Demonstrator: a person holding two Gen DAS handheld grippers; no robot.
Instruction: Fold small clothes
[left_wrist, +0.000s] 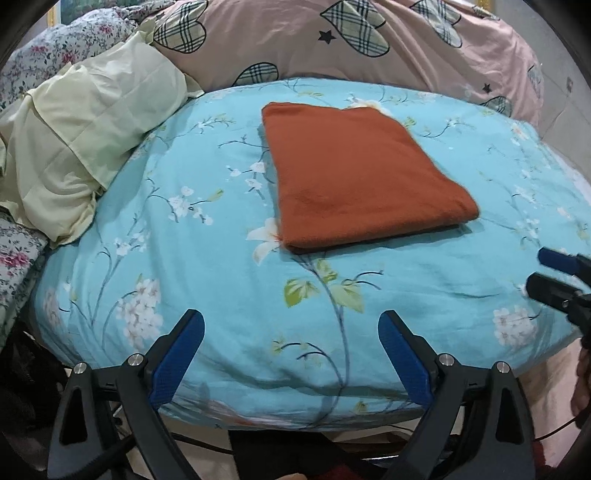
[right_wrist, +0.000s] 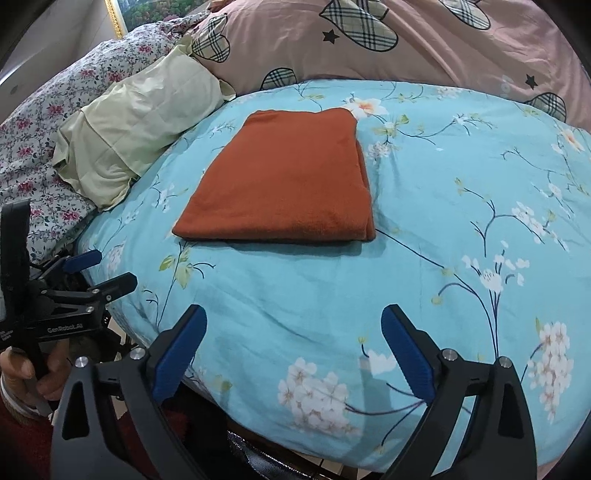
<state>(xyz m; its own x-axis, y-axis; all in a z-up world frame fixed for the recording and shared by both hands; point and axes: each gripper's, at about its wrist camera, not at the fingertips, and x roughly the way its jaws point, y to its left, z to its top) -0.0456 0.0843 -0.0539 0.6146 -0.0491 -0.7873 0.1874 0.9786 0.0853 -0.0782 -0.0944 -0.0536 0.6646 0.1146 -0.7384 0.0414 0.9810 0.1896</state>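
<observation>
A rust-orange garment (left_wrist: 362, 173) lies folded into a flat rectangle on the light blue floral bedspread (left_wrist: 229, 280); it also shows in the right wrist view (right_wrist: 284, 181). My left gripper (left_wrist: 291, 328) is open and empty, hovering over the near edge of the bed, well short of the garment. My right gripper (right_wrist: 293, 325) is open and empty, also near the bed's front edge. The right gripper shows at the right edge of the left wrist view (left_wrist: 550, 275). The left gripper shows at the left of the right wrist view (right_wrist: 101, 267).
A pale yellow pillow (left_wrist: 85, 144) lies at the left of the bed. A pink quilt with plaid hearts (left_wrist: 351, 40) is bunched along the back. A floral sheet (right_wrist: 40, 147) lies at far left. The bedspread (right_wrist: 443, 258) drops off at the front edge.
</observation>
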